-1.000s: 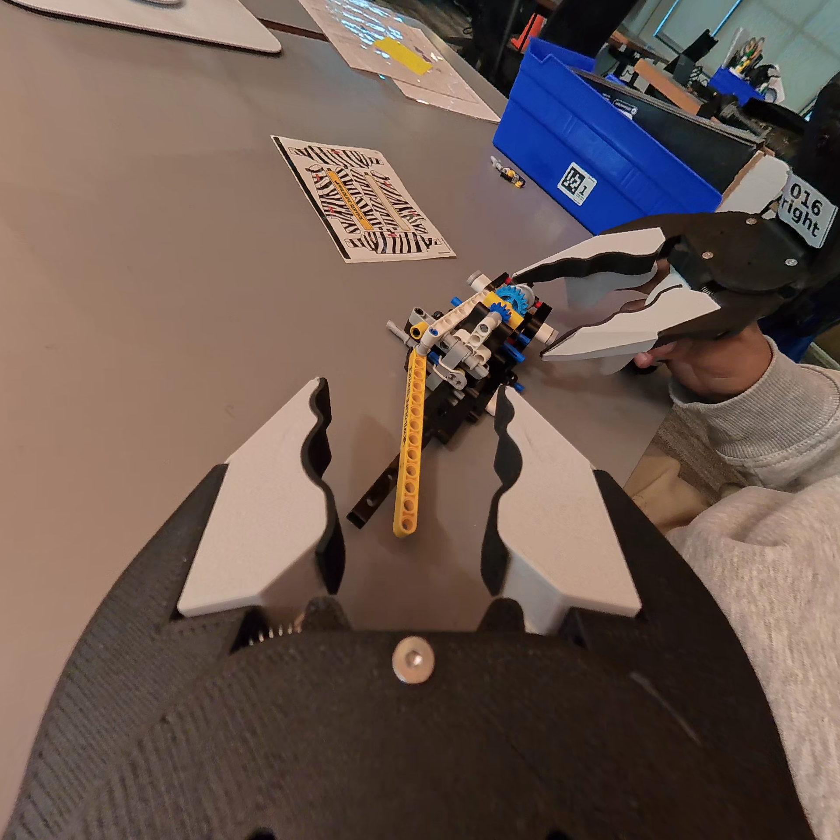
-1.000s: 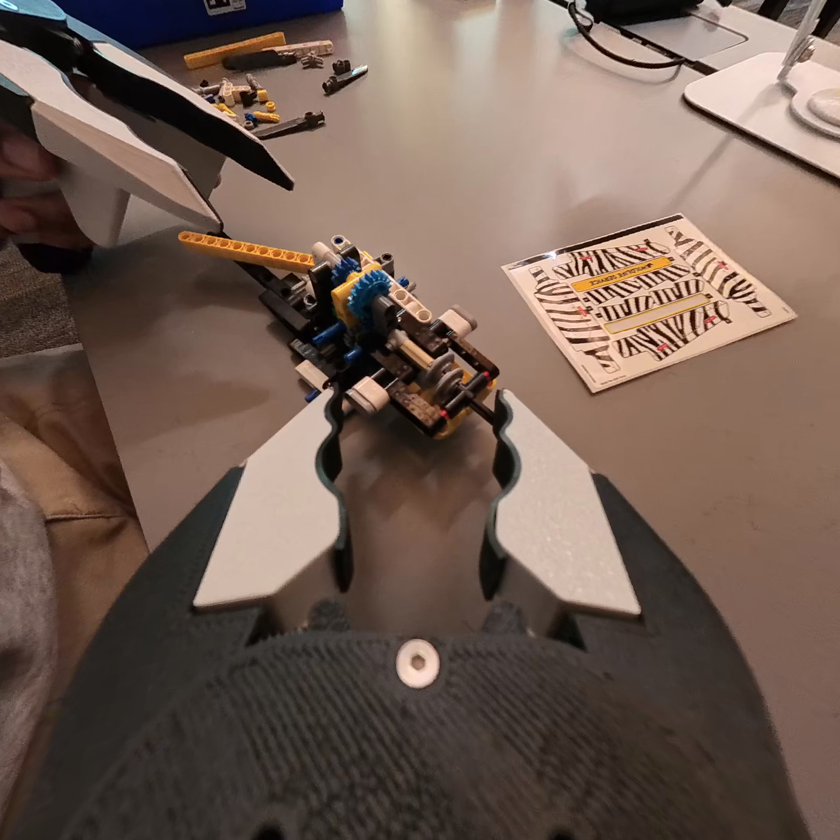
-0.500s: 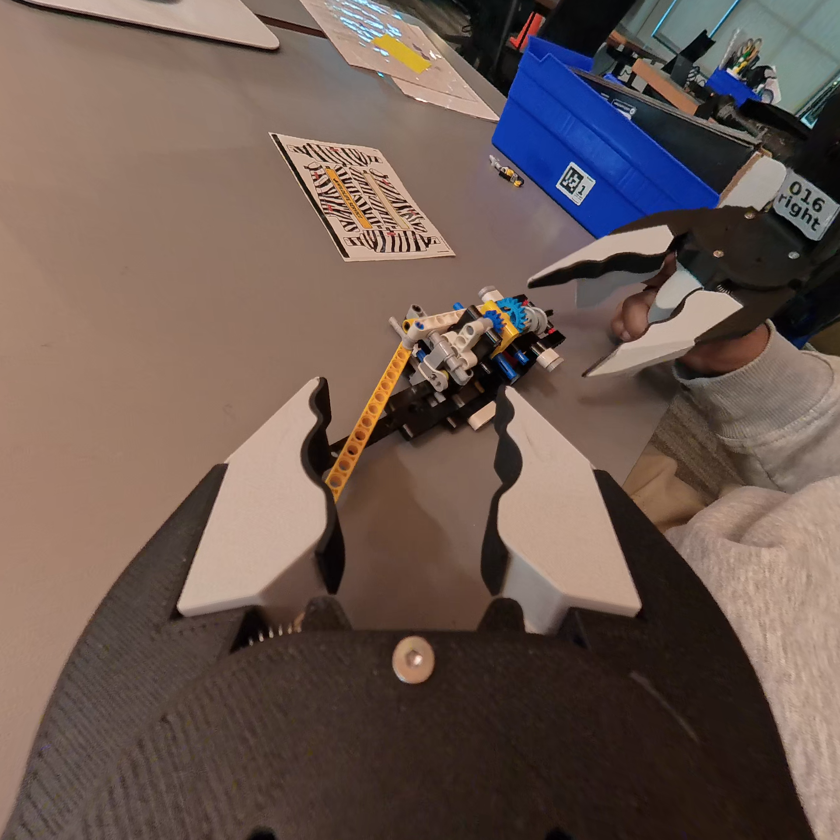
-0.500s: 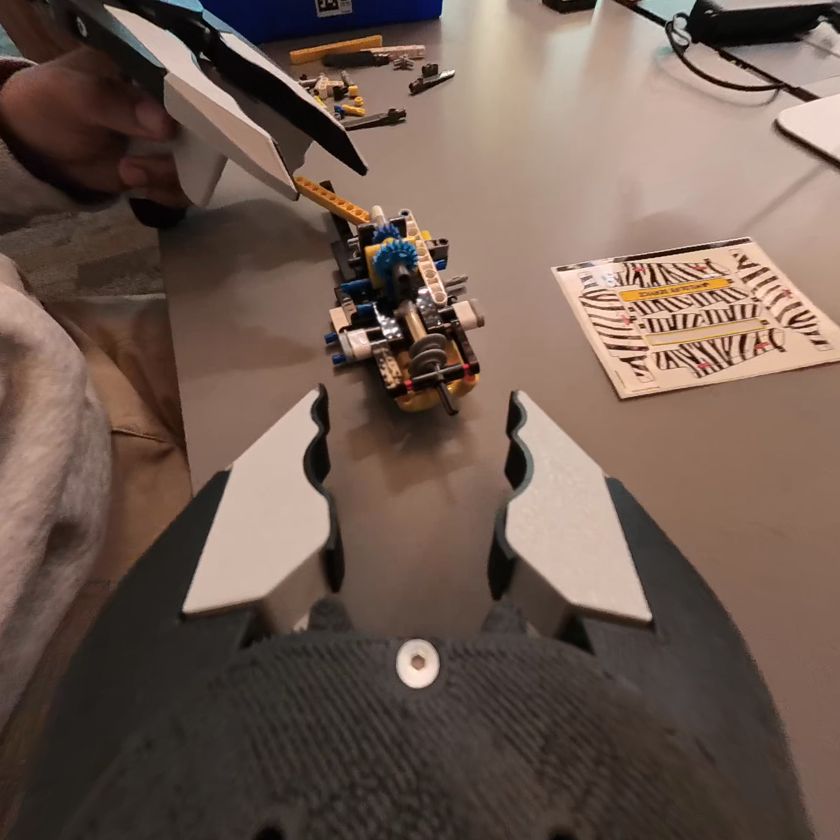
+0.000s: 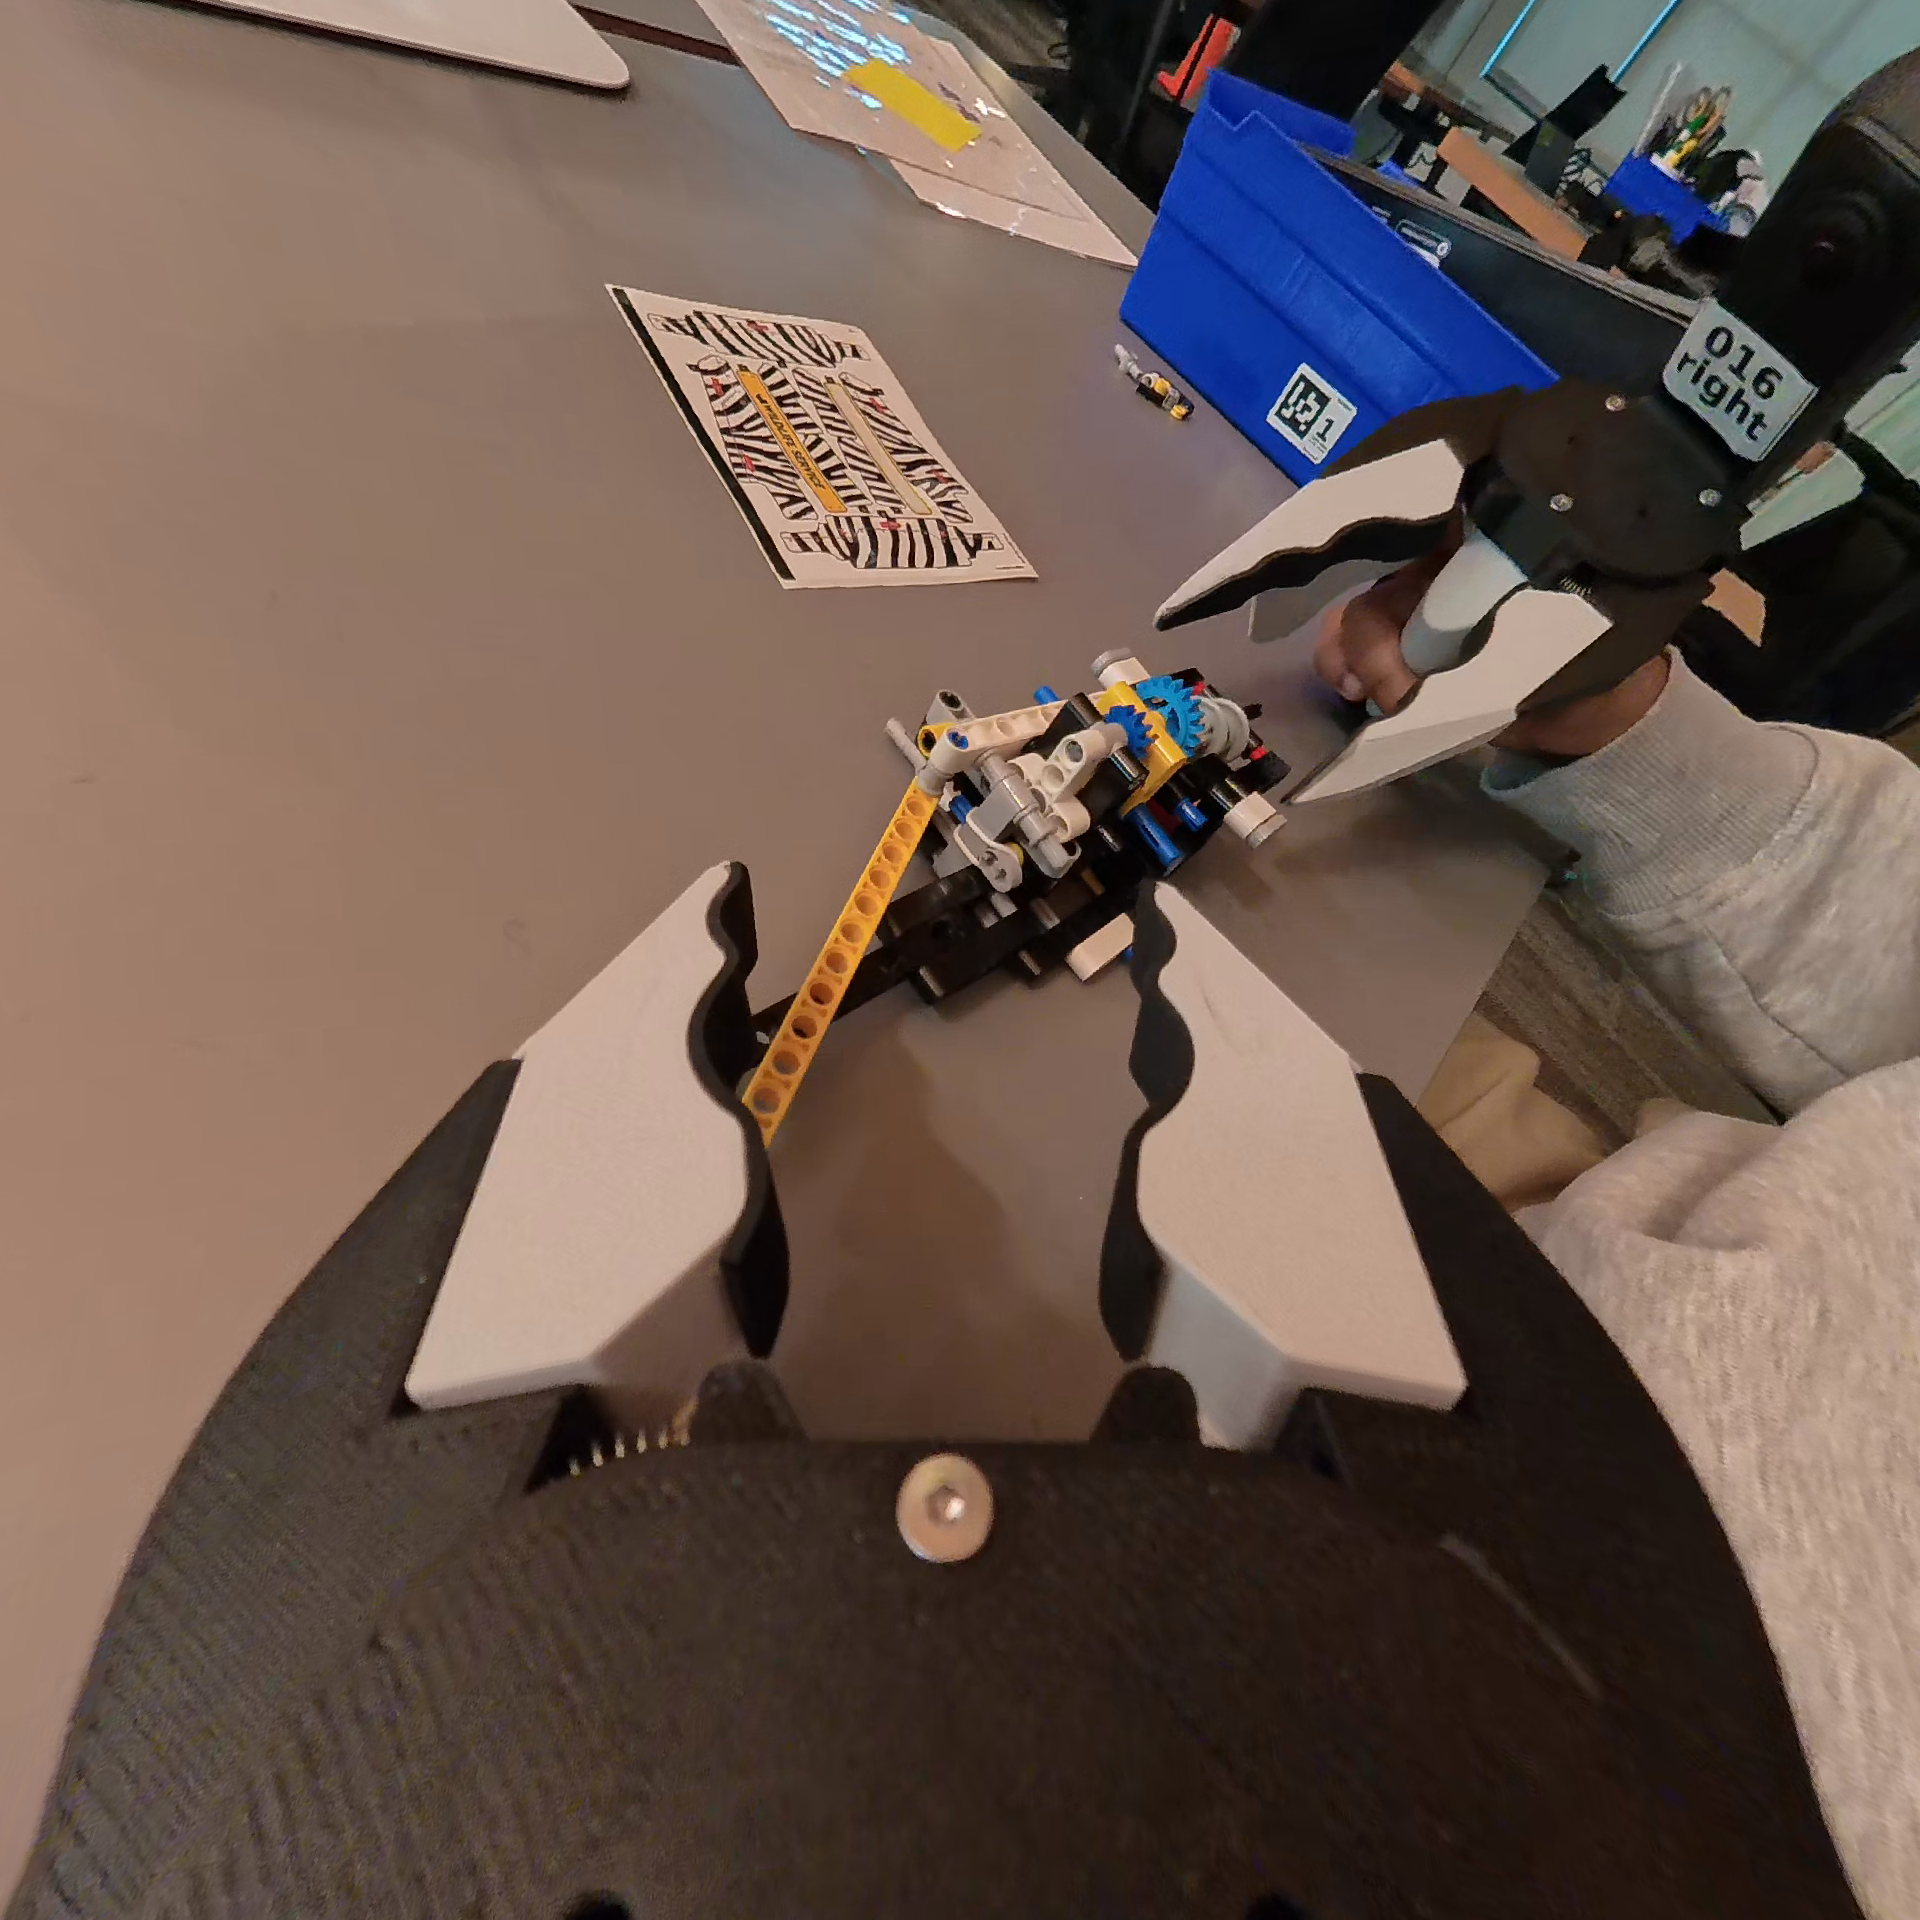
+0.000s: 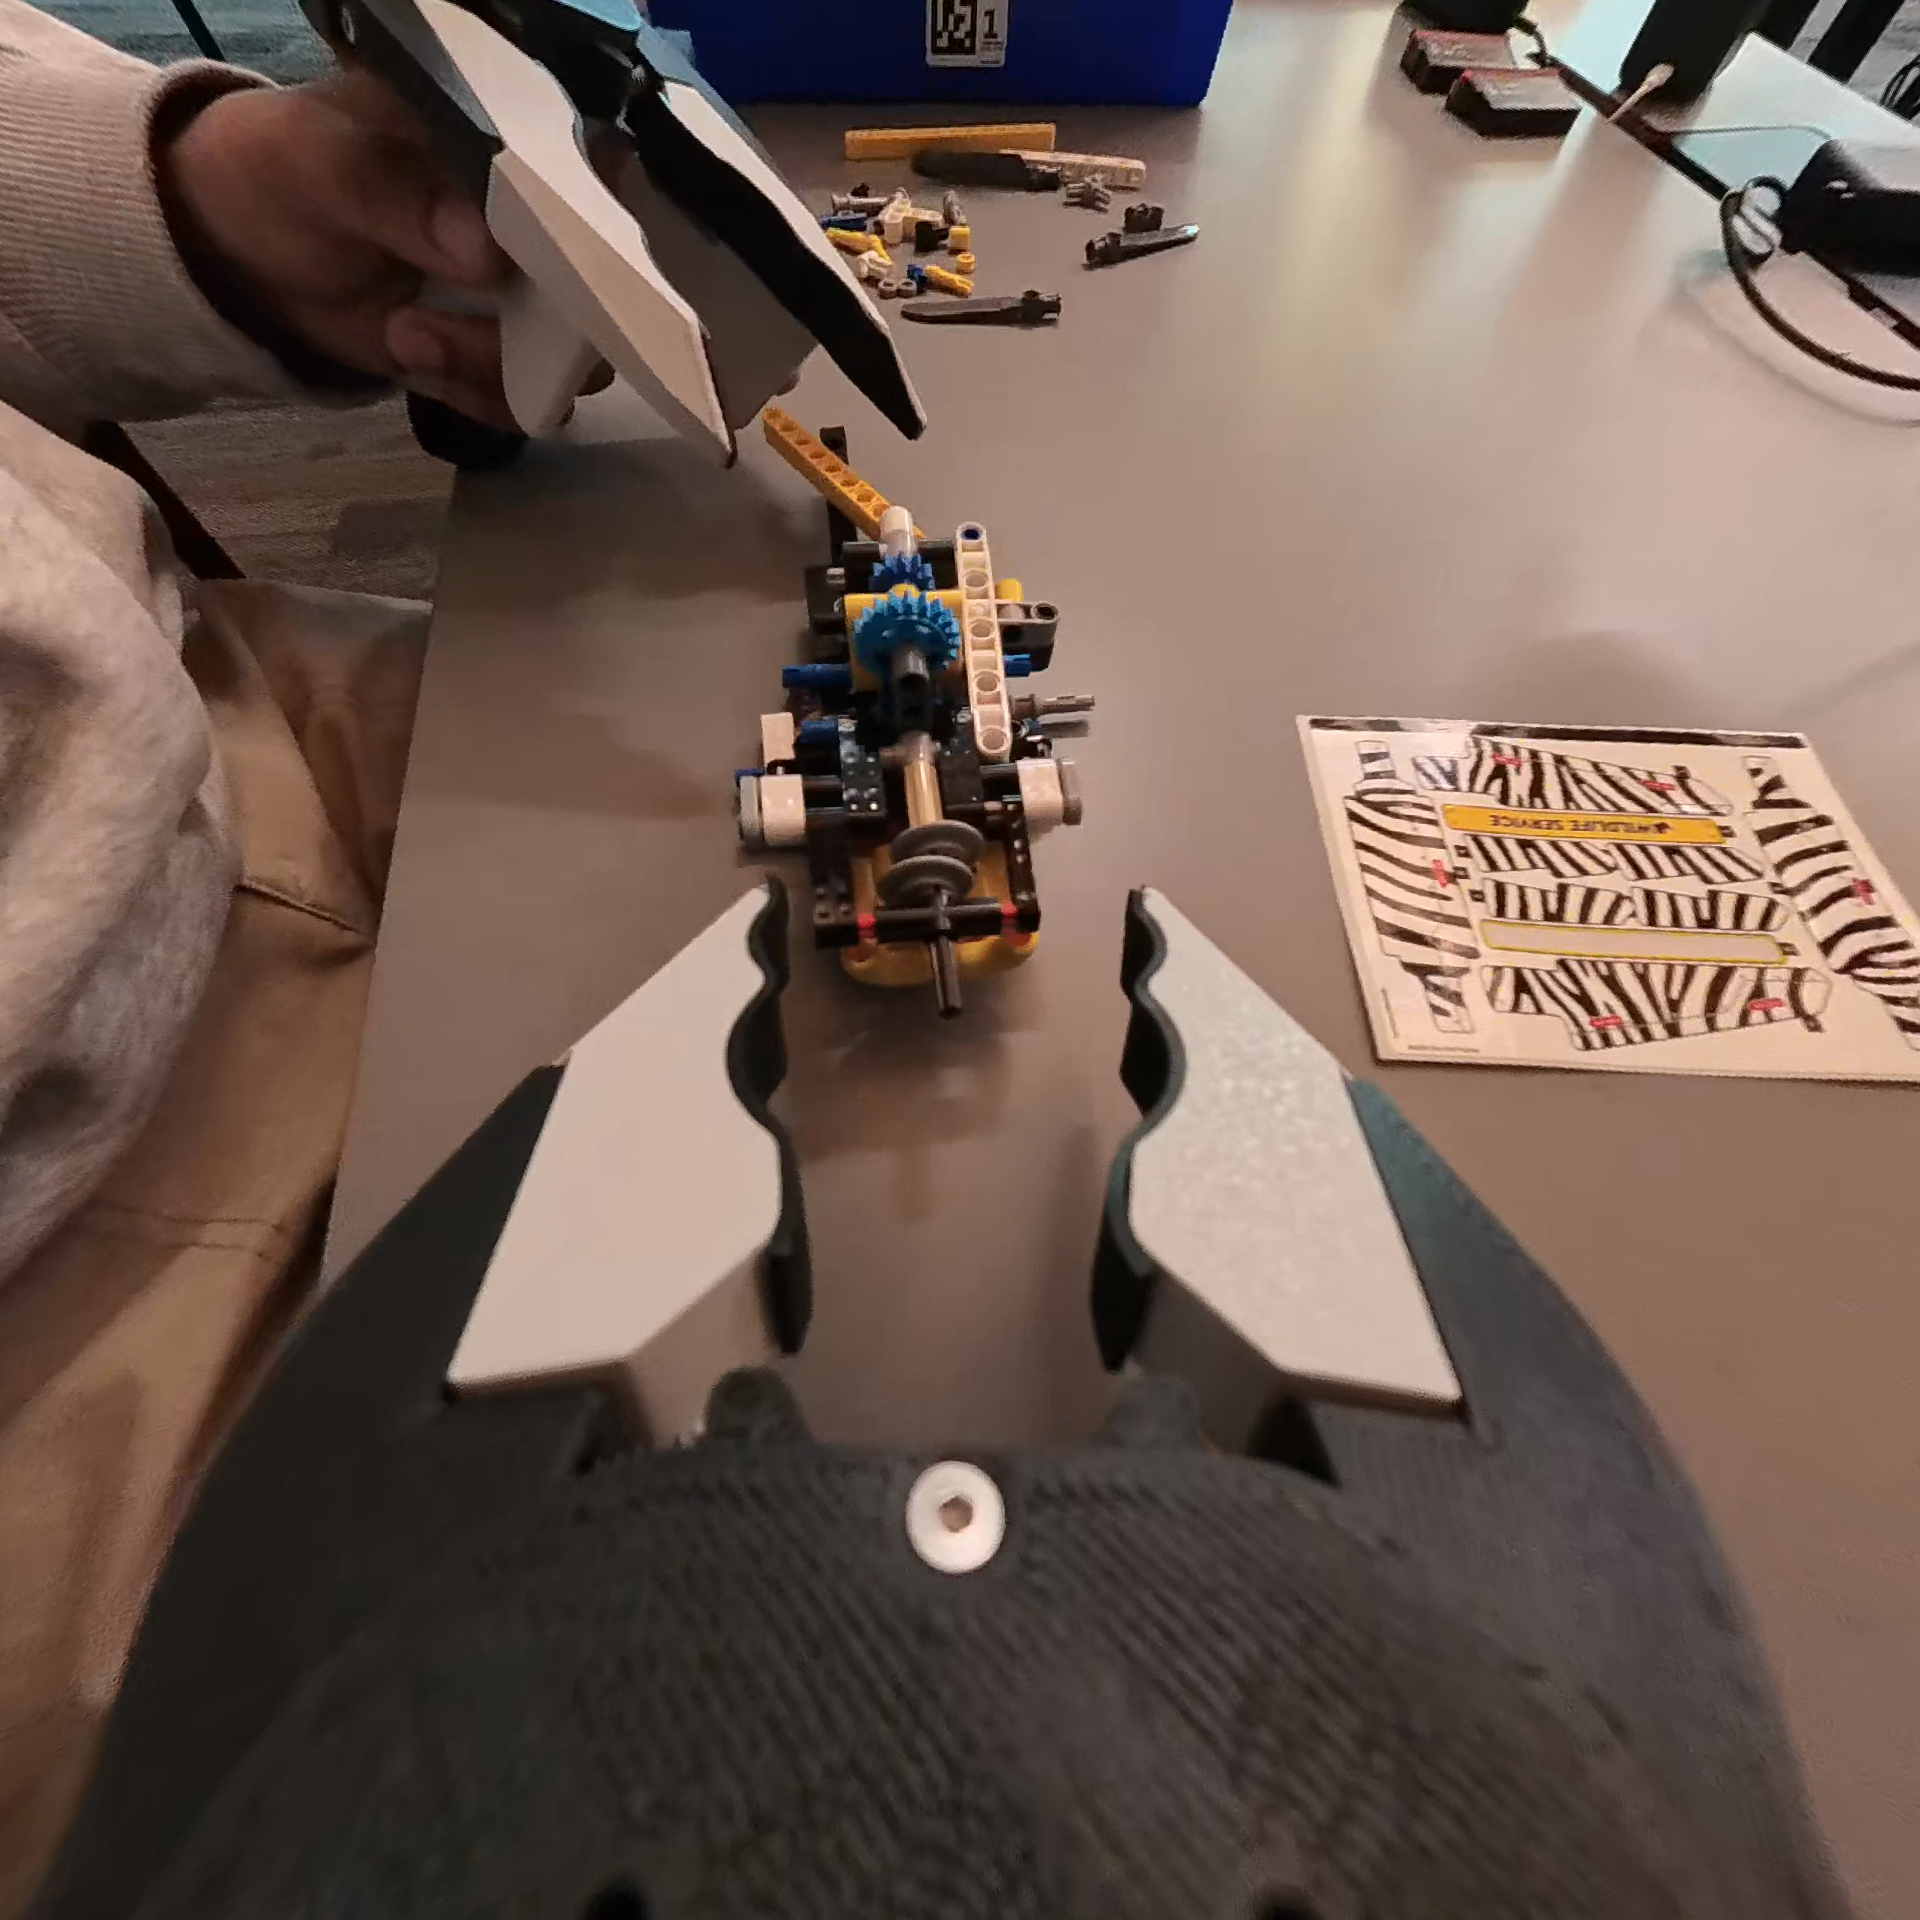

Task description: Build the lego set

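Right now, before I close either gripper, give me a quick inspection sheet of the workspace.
Surface: grey table, bare around the build.
Job's things: lego chassis resting on the table, yellow beam angling out; loose parts pile; sticker sheet.
Clutter: blue bin; papers.
Grippers: left gripper open, astride the beam end; right gripper open, short of the chassis.
Cables: black cable, far right.
Surroundings: desks beyond, blurred.

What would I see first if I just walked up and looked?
A half-built lego model of black, yellow and white pieces with a blue gear sits mid-table, between two open grippers. A long yellow holed beam sticks out toward the left gripper. Beside it lies a zebra-striped sticker sheet.
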{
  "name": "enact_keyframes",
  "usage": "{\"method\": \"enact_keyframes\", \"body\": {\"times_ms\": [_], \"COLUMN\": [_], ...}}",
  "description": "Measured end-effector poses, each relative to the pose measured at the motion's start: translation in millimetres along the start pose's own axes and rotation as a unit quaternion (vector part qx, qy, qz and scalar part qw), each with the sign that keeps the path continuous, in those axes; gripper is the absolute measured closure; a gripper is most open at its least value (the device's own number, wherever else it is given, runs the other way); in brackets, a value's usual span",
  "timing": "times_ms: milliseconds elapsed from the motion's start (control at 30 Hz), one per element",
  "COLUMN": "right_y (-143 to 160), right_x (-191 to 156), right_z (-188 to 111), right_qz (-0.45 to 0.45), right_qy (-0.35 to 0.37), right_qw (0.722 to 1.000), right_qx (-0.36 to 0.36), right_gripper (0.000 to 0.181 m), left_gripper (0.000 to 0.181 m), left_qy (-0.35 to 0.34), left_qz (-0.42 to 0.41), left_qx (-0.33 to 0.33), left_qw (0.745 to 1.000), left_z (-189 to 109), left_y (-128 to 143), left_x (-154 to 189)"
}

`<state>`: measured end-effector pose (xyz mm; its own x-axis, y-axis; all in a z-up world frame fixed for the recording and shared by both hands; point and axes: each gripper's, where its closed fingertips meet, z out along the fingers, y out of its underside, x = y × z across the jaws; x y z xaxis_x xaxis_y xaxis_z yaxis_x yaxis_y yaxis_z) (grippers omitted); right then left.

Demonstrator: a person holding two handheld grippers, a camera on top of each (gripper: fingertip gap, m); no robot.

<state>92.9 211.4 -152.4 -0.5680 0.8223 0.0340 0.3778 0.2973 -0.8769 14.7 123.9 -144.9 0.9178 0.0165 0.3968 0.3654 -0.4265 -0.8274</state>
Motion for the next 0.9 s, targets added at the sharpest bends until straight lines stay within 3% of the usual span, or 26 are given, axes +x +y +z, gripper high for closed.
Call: {"method": "enact_keyframes", "body": {"times_ms": [333, 900], "right_y": [4.3, 5.5], "right_x": [-3.1, -3.8], "right_z": [4.7, 5.1], "right_qz": [-0.022, -0.030], "right_qy": [0.012, 0.016], "right_qw": [0.999, 0.999], "right_qx": [-0.020, -0.026], "right_gripper": [0.137, 0.138], "left_gripper": [0.109, 0.109], "left_qy": [0.006, 0.006], "left_qz": [-0.008, -0.009], "left_qx": [-0.004, -0.003], "left_qw": [1.000, 1.000], "left_z": [1.7, 1.3], "left_y": [1.3, 0.9], "left_x": [0.8, 0.6]}}
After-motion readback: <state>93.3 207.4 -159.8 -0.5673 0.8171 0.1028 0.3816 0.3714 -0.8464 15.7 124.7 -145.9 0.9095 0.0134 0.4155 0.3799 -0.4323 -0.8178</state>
